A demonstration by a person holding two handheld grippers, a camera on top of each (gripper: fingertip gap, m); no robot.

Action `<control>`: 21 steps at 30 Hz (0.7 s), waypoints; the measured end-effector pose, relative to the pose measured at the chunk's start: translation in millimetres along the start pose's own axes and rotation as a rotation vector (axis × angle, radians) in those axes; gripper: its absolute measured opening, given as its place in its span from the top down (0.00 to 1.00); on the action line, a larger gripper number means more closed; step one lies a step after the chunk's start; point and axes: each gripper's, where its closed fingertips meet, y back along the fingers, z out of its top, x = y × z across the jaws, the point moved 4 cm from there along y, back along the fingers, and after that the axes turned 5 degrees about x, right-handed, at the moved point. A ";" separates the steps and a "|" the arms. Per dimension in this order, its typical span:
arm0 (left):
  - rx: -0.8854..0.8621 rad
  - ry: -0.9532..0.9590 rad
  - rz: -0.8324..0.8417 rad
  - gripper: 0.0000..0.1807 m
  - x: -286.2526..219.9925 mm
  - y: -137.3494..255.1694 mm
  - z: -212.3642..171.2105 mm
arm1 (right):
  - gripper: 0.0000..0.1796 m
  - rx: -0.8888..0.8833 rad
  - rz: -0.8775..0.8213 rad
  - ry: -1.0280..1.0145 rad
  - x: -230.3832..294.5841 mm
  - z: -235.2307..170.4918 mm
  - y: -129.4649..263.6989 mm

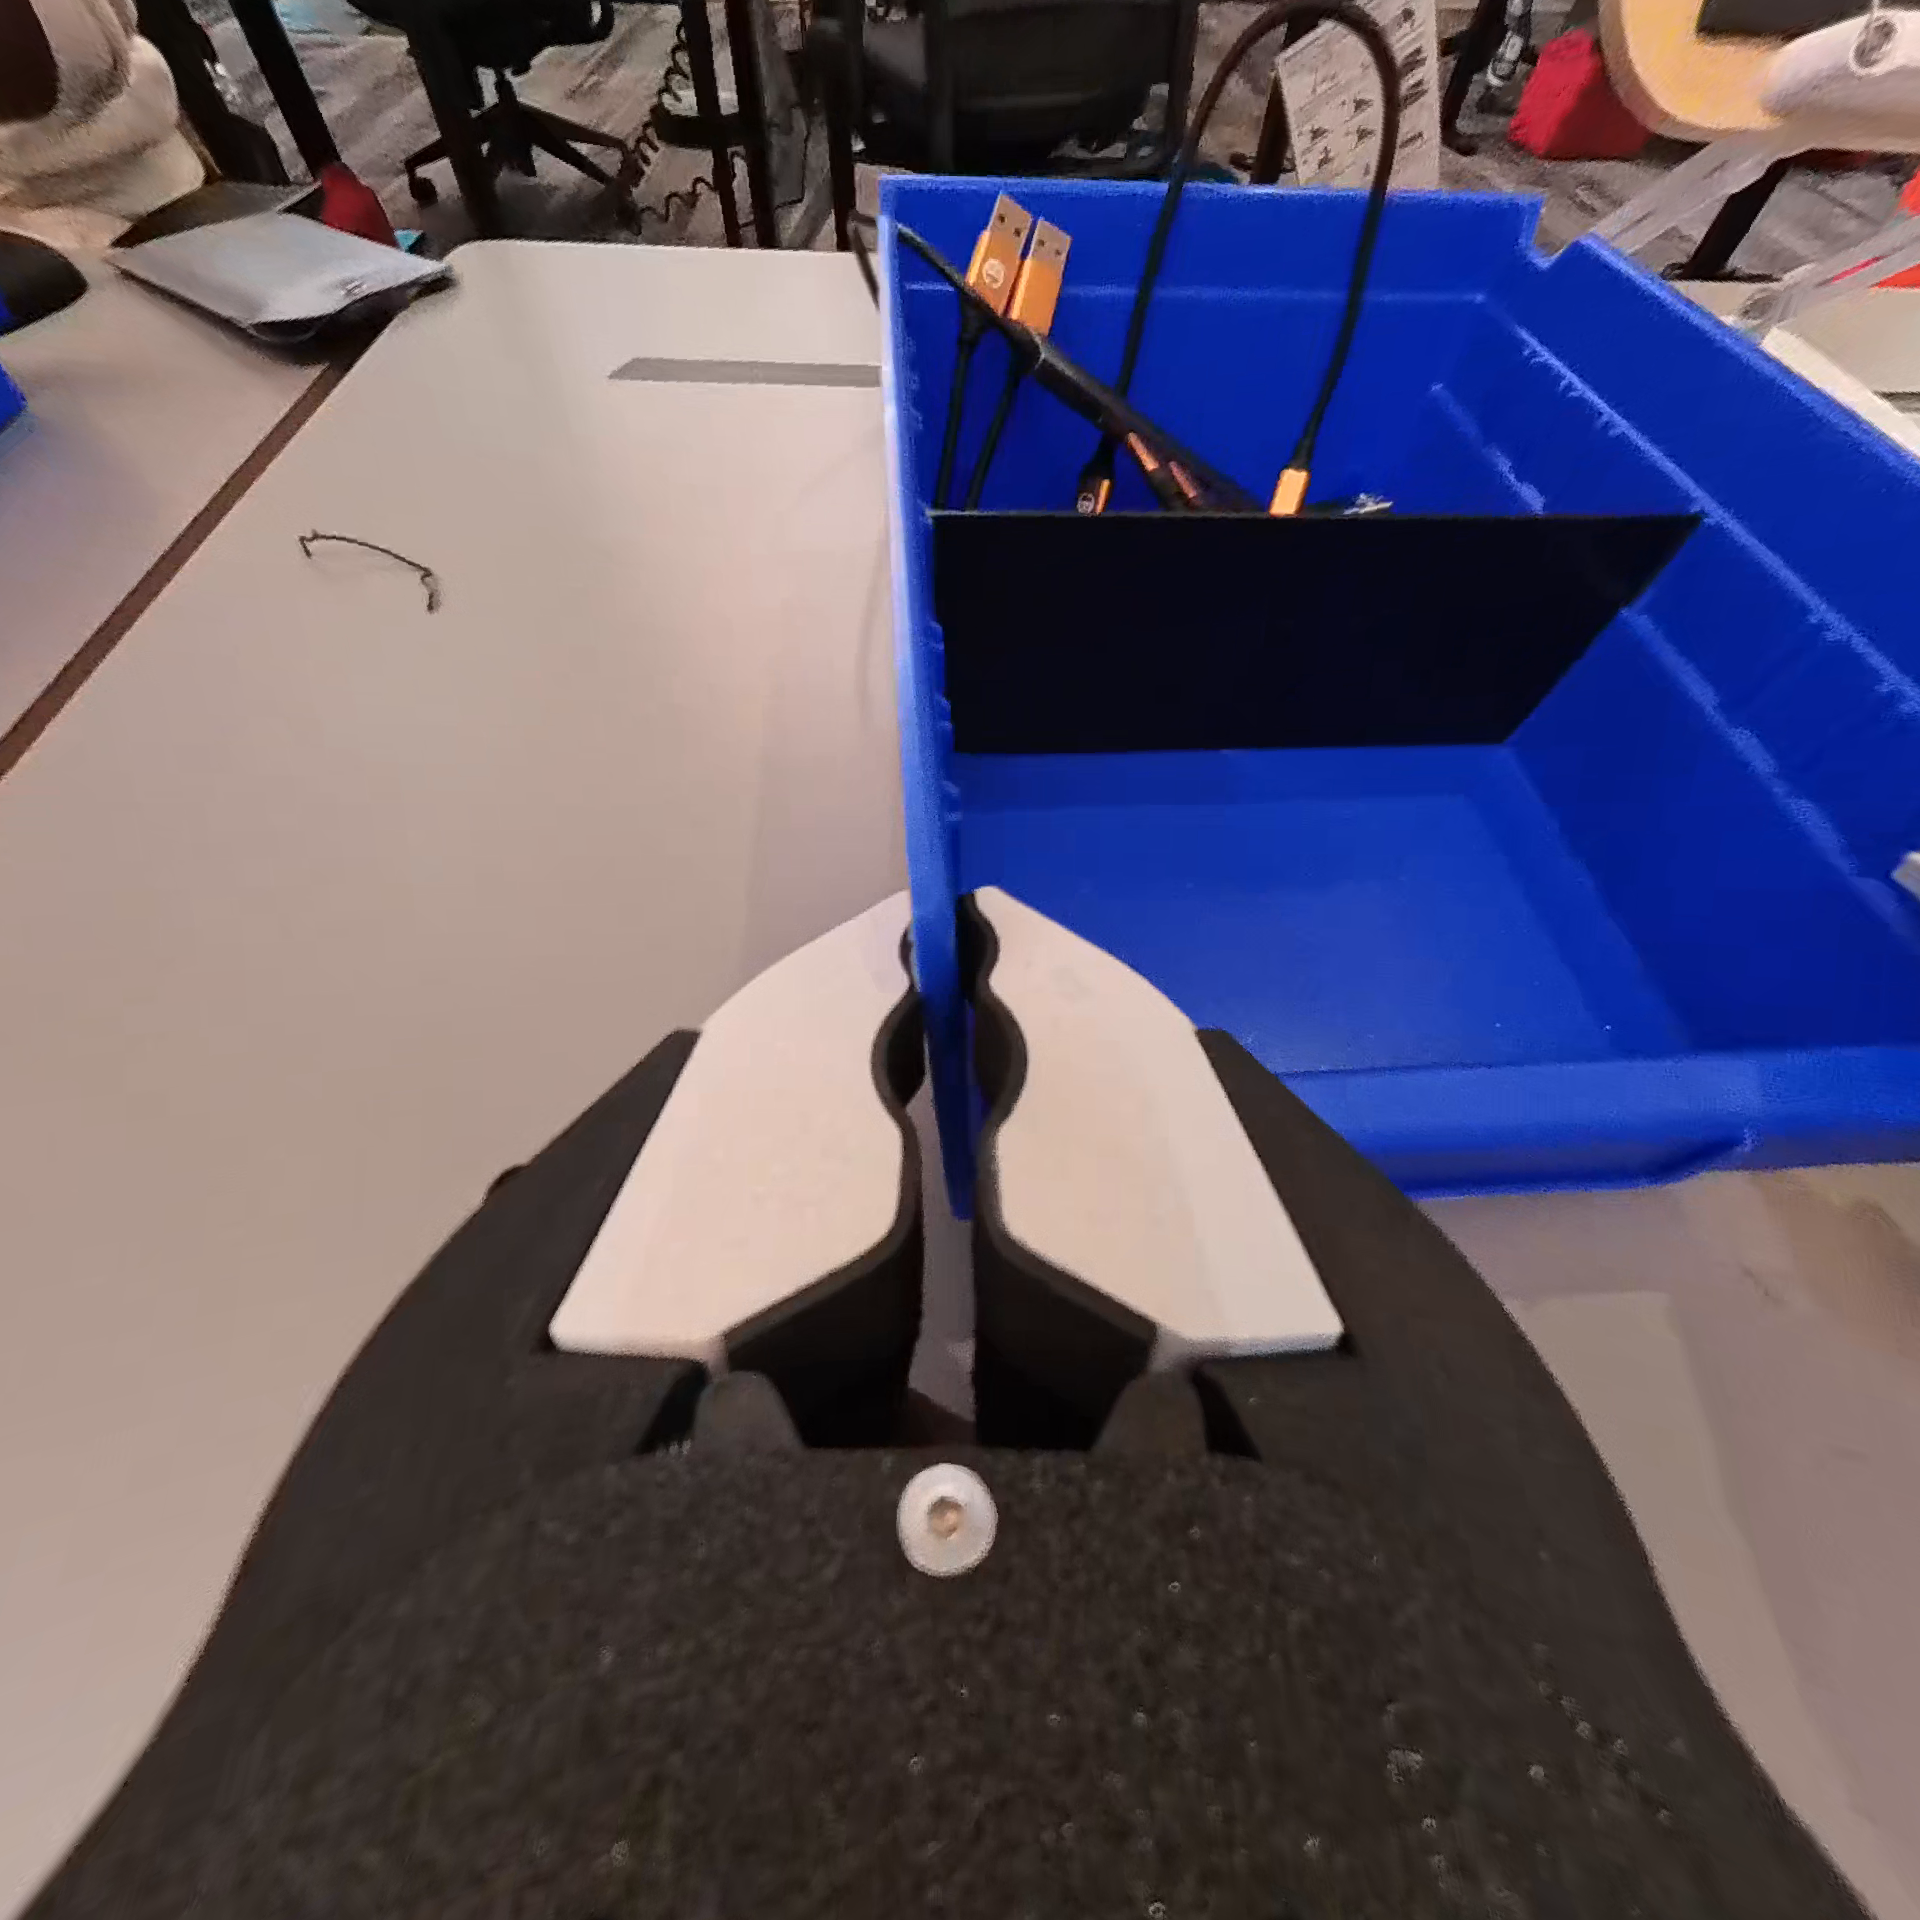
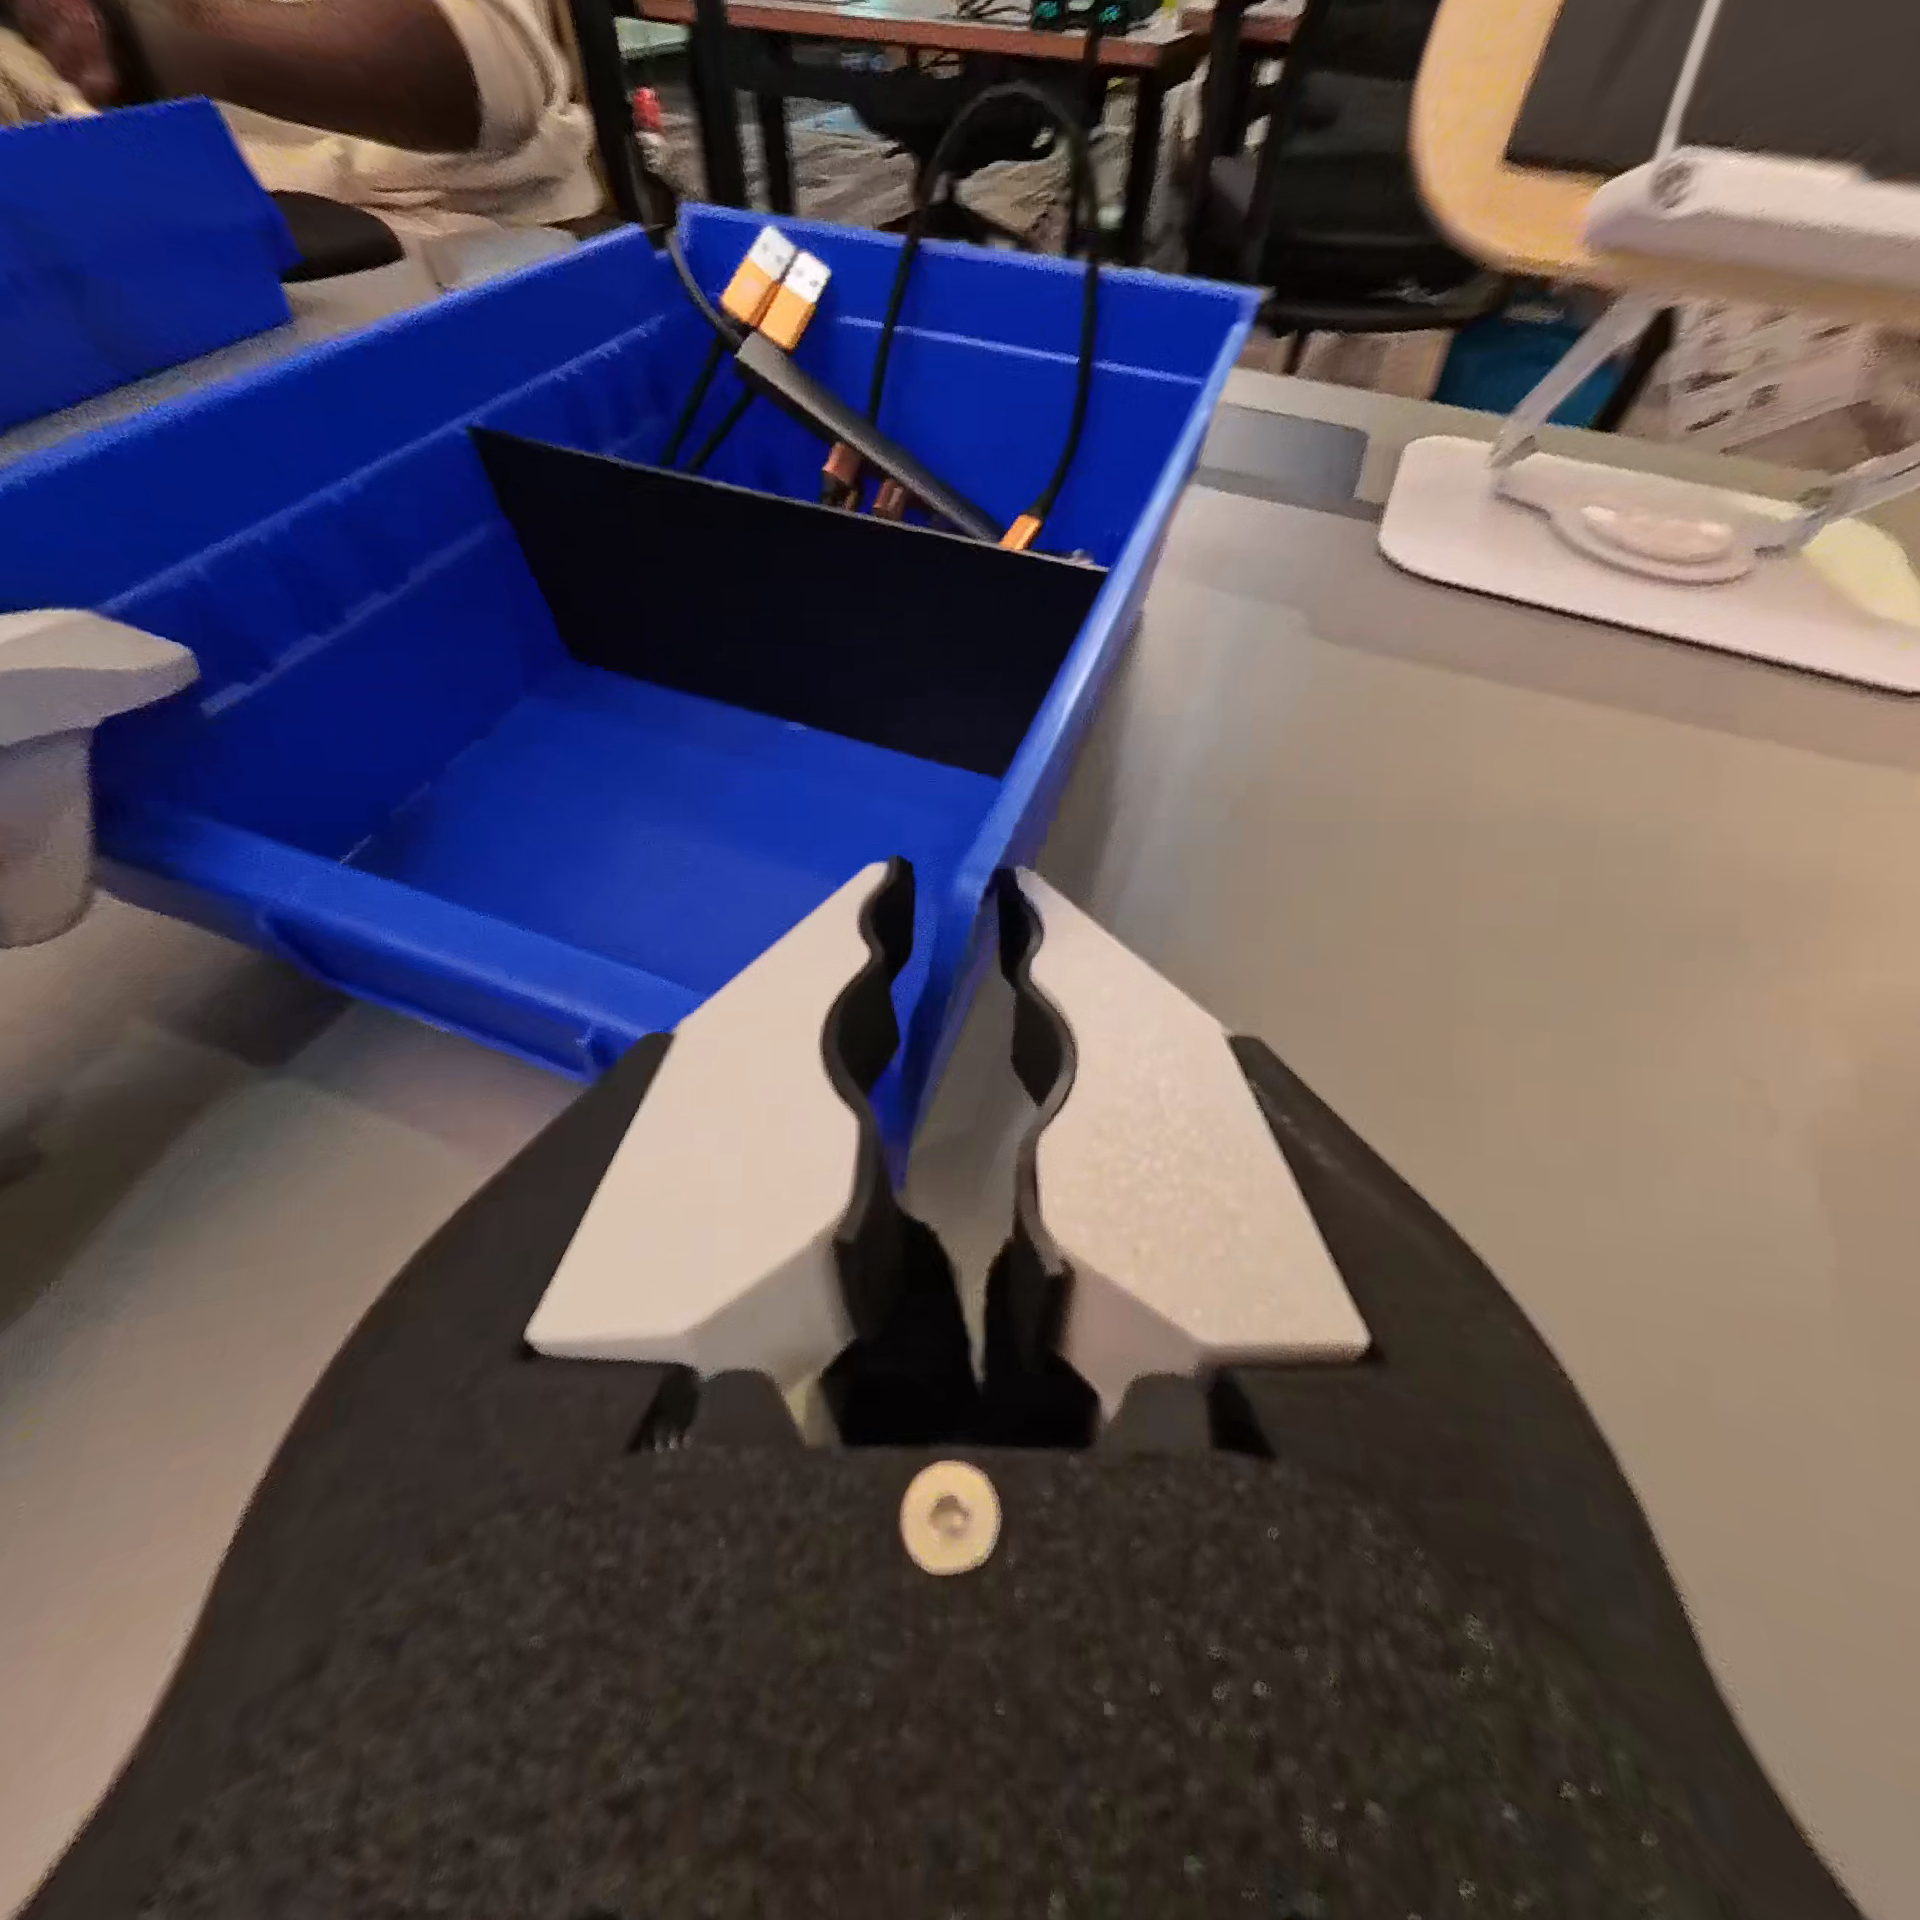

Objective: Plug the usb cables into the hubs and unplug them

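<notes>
USB cables (image 1: 1143, 343) with orange plugs sit in the far compartment of a blue bin (image 1: 1455, 1122), behind a black divider (image 1: 1278, 634) that stands across it. In the left wrist view they lie at about 12 o'clock from the left gripper (image 1: 943, 935); two orange plugs (image 1: 1018, 265) point up side by side against the far wall, and one black cable (image 1: 1288, 125) loops high above the rim before dropping back to another orange plug (image 1: 1288, 488). A slim dark hub (image 2: 862, 436) leans diagonally among them, best seen in the right wrist view. The near compartment shows only its blue floor.

The left gripper is narrowed onto the bin's left side wall, one finger outside and one inside, pressing the thin plastic between them. The right gripper (image 2: 951, 883) straddles the right side wall near the front corner in the same way; its fingers sit slightly wider, and I cannot tell whether both touch the wall. Part of the left gripper's pale finger (image 2: 62, 686) shows at 9 o'clock in the right view.

The bin rests on a pale grey table (image 1: 520, 727). A small bent wire (image 1: 369, 561) lies at 10 o'clock, and a white stand (image 2: 1652, 540) sits at 2 o'clock from the right gripper.
</notes>
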 end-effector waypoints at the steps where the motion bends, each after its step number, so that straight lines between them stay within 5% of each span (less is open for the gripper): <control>1: -0.004 0.001 0.000 0.98 0.3 0.3 -0.2 | 0.92 0.017 0.040 -0.005 -0.8 -0.3 2.6; 6: -0.043 0.080 0.029 0.86 7.8 14.2 7.4 | 0.86 0.032 0.382 0.000 -5.0 0.1 47.3; 10: -0.156 0.268 -0.032 0.85 7.0 33.5 17.4 | 0.84 0.121 0.523 0.020 -44.4 -43.3 93.8; 15: -0.270 0.369 0.036 0.85 0.0 60.0 19.0 | 0.84 0.071 0.394 0.100 -140.1 -71.2 138.2; 21: -0.284 0.212 0.032 0.87 -55.4 73.6 20.5 | 0.84 -0.039 0.192 -0.054 -272.7 -66.0 183.6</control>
